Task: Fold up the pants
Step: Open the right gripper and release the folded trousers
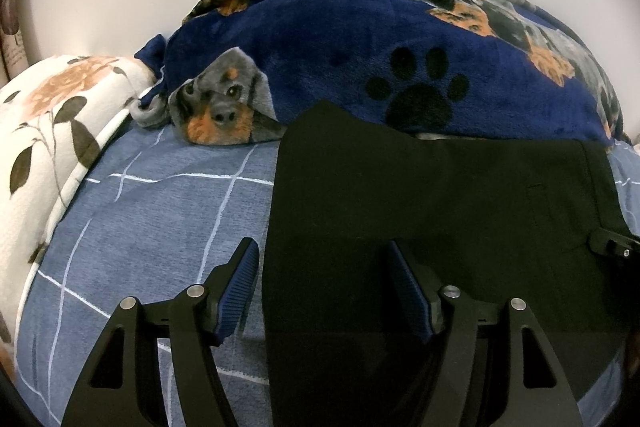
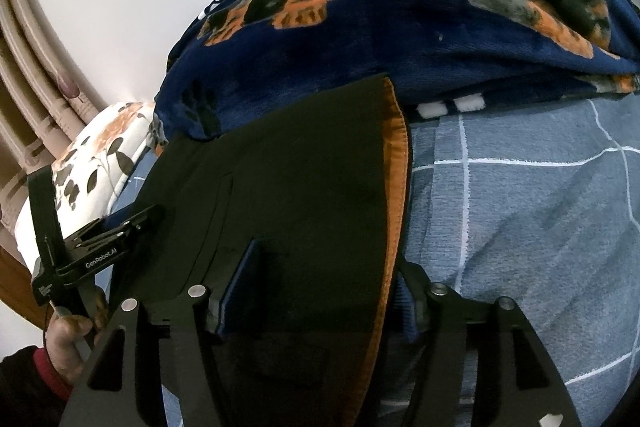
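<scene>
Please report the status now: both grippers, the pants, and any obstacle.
Left gripper open, straddling the left edge of the black pants. Right gripper open over their orange-lined edge. Pants flat on the bed. Dog-print blanket touches their far end.

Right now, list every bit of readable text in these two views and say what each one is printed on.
"GenRobot.AI": white lettering on the black body of the left tool, seen in the right wrist view.
A second white label on that same tool's lower end, near the hand: too small and blurred to read.
Faint script on the panel at the left edge of the left wrist view: unreadable.
No text on the pants.
</scene>
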The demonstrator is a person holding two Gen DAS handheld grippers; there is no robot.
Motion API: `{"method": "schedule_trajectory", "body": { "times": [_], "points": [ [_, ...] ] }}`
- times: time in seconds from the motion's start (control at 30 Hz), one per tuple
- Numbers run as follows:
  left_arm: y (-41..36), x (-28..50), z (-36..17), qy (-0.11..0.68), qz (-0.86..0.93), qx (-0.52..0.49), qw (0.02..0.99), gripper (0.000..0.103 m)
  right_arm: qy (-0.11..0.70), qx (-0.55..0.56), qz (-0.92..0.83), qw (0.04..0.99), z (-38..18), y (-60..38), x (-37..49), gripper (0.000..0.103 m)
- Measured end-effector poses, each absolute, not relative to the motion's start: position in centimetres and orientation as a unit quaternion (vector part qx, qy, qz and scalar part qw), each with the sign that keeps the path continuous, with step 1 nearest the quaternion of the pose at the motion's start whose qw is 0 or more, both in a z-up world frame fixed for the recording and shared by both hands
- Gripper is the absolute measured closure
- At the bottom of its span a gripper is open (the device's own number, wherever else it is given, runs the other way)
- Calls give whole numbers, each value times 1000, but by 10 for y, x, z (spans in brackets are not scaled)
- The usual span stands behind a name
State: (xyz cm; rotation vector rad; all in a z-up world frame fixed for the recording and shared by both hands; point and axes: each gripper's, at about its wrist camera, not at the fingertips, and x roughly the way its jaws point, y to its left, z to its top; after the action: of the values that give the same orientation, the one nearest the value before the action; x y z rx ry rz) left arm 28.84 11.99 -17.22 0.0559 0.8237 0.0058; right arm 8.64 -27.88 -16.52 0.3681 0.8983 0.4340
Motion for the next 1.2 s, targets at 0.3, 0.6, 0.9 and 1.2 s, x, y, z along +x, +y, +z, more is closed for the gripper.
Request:
{"method": "schedule_trajectory", "body": {
  "times": [0.3,0.6,0.9,1.2],
  "points": [
    [120,288,-173,399,5,28,916,33,428,172,206,863,-165,-278,86,43],
    [120,288,-172,398,7,31,917,33,428,167,206,864,-164,-276,85,40],
    [120,288,-173,397,9,31,917,33,427,166,207,864,-164,-275,85,37],
    [120,287,-173,396,11,32,917,31,429,159,209,864,-164,-273,86,33]
  ]
}}
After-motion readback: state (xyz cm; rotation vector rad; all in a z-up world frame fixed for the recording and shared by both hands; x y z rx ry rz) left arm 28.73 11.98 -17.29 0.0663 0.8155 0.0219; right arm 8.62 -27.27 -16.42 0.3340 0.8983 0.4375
